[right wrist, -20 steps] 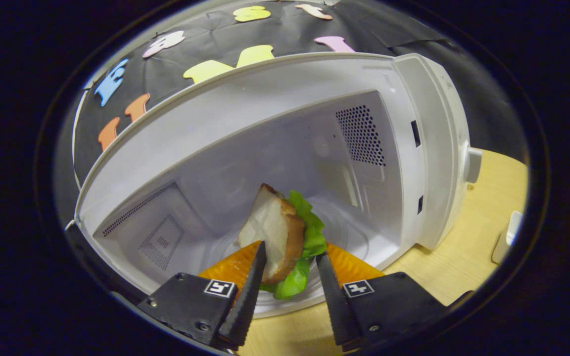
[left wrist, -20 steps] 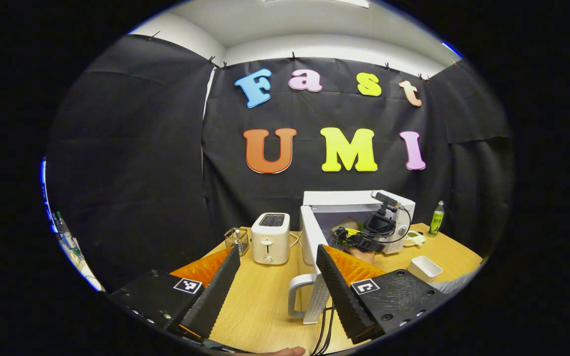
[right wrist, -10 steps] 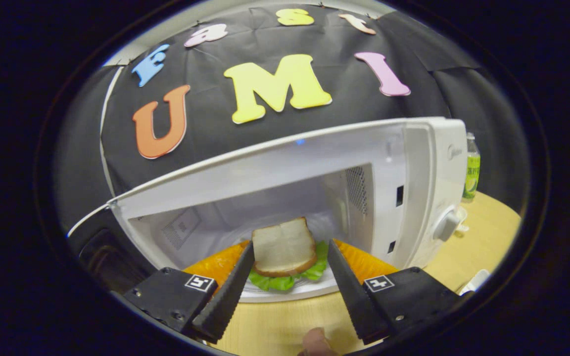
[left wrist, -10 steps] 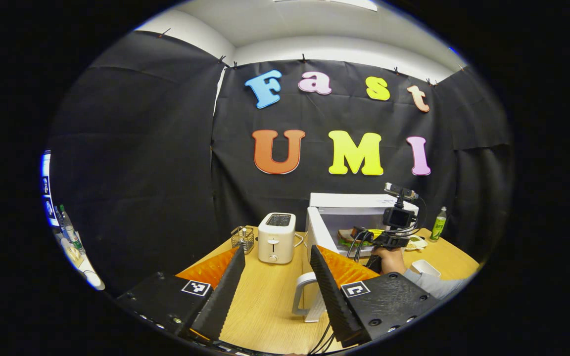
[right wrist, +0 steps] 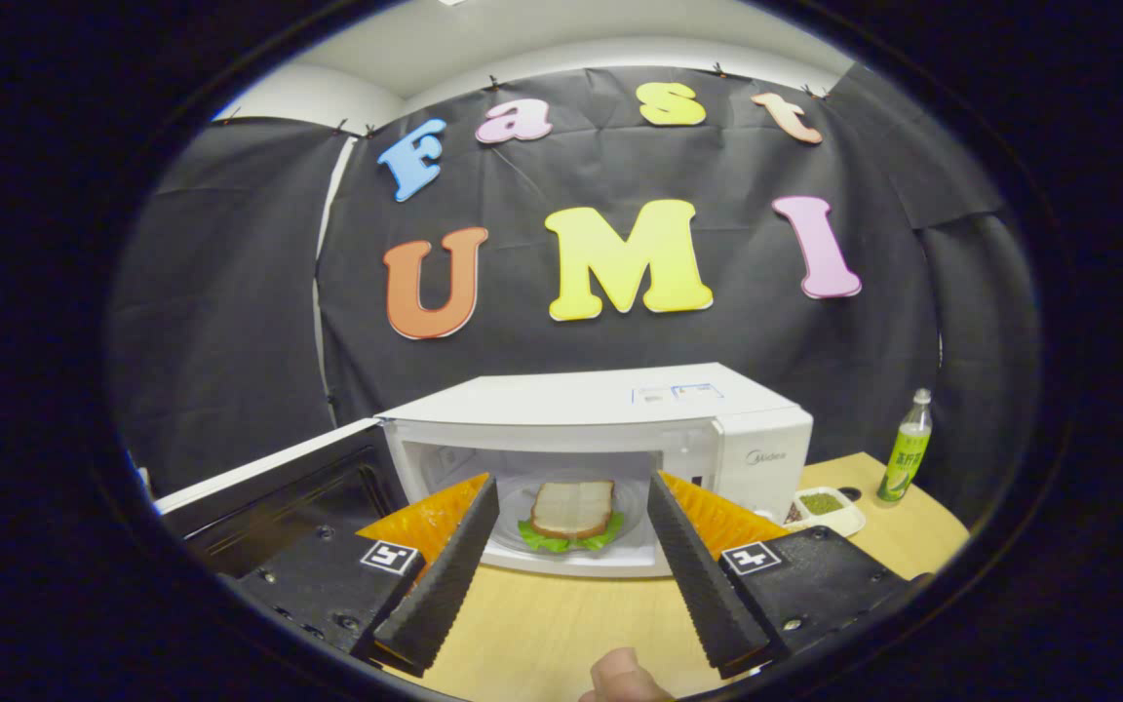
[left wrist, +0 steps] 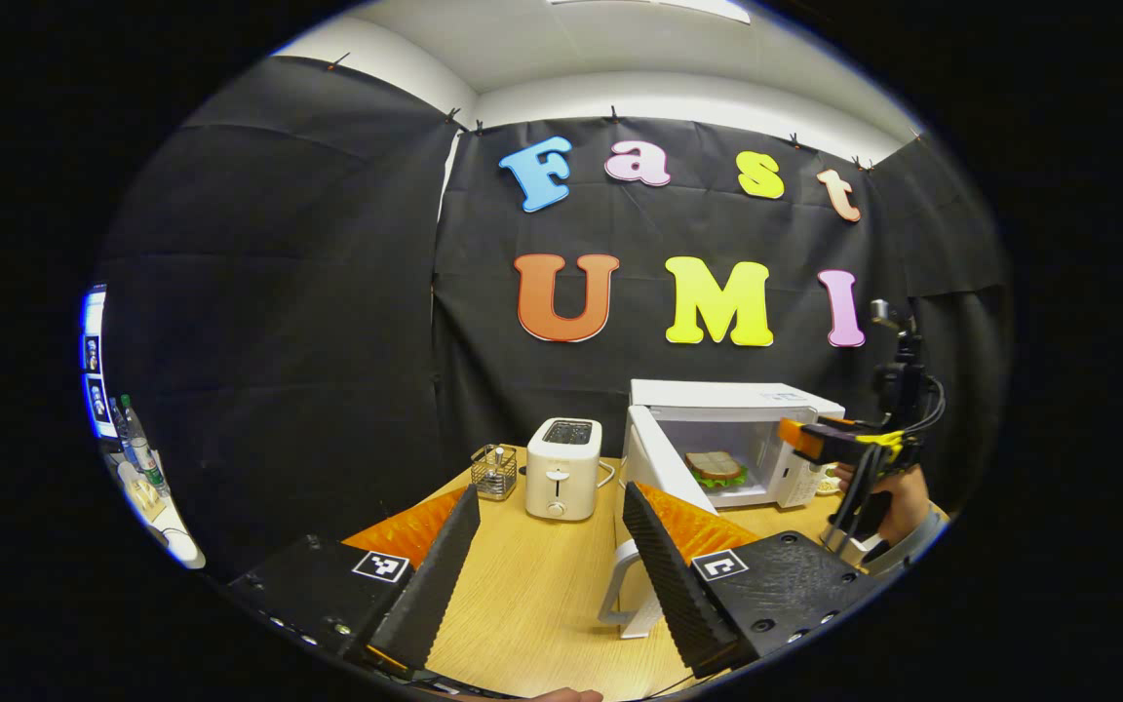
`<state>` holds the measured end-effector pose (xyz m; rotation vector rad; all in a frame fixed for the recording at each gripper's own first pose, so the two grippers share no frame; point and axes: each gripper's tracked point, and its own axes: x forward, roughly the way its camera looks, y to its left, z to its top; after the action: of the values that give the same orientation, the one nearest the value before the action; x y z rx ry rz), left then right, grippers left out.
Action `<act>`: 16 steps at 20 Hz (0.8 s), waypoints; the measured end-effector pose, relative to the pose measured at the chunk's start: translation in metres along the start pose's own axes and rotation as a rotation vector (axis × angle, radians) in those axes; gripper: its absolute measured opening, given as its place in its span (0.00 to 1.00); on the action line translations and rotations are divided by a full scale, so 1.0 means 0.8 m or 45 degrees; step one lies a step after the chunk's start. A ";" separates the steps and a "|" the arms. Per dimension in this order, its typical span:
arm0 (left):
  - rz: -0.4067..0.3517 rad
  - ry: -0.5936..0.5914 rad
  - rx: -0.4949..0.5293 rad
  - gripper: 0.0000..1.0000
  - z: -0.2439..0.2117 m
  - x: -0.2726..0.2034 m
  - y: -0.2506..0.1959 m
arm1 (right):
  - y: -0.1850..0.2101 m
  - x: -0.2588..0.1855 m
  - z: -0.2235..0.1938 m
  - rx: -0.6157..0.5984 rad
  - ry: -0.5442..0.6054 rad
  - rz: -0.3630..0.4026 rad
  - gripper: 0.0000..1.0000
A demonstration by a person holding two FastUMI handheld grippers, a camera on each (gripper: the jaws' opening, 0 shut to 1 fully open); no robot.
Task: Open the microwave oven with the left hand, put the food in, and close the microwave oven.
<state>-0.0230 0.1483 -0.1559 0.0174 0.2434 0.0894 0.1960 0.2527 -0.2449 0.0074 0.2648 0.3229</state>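
The white microwave (right wrist: 610, 400) (left wrist: 732, 395) stands on the wooden table with its door (right wrist: 269, 492) (left wrist: 654, 468) swung wide to the left. A sandwich (right wrist: 571, 512) (left wrist: 715, 466) of bread and lettuce lies flat on the glass plate inside. My right gripper (right wrist: 566, 565) is open, pulled back in front of the cavity, with nothing between its fingers. In the left gripper view that same gripper (left wrist: 820, 441) hovers high at the microwave's right, held by a hand. My left gripper (left wrist: 547, 570) is open and empty, low over the table, near the door's white handle (left wrist: 625, 585).
A white toaster (left wrist: 561, 468) and a small wire basket (left wrist: 495, 471) stand left of the microwave. A green bottle (right wrist: 903, 458) and a small dish of food (right wrist: 820, 507) sit to its right. Bare wooden tabletop (left wrist: 522, 595) lies in front.
My right gripper let go of the sandwich inside the microwave, then drew back out and up. The sandwich now lies flat on the plate. My left gripper shifted only slightly.
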 end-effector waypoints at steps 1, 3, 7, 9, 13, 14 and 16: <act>-0.009 -0.015 -0.002 0.89 0.000 0.005 0.003 | -0.012 -0.017 0.010 -0.032 -0.012 -0.002 0.98; -0.042 -0.061 -0.003 0.89 0.000 0.015 0.009 | -0.028 -0.050 0.029 -0.075 -0.032 0.007 0.98; -0.130 -0.132 0.009 0.66 -0.016 0.038 0.015 | -0.063 -0.114 0.060 -0.110 -0.052 0.018 0.98; -0.208 -0.126 0.041 0.69 -0.030 0.051 0.003 | -0.091 -0.145 0.075 -0.174 -0.052 -0.029 0.98; -0.230 -0.099 0.084 0.16 -0.063 0.079 0.004 | -0.117 -0.209 0.095 -0.151 -0.074 -0.048 0.98; -0.236 -0.090 0.074 0.00 -0.068 0.084 0.005 | -0.123 -0.222 0.102 -0.135 -0.090 -0.049 0.98; -0.297 -0.066 0.050 0.00 -0.087 0.090 -0.012 | -0.135 -0.241 0.108 -0.107 -0.106 -0.065 0.98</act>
<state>0.0309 0.1454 -0.2413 0.0304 0.1939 -0.1480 0.0756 0.0924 -0.1177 -0.0688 0.1687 0.2821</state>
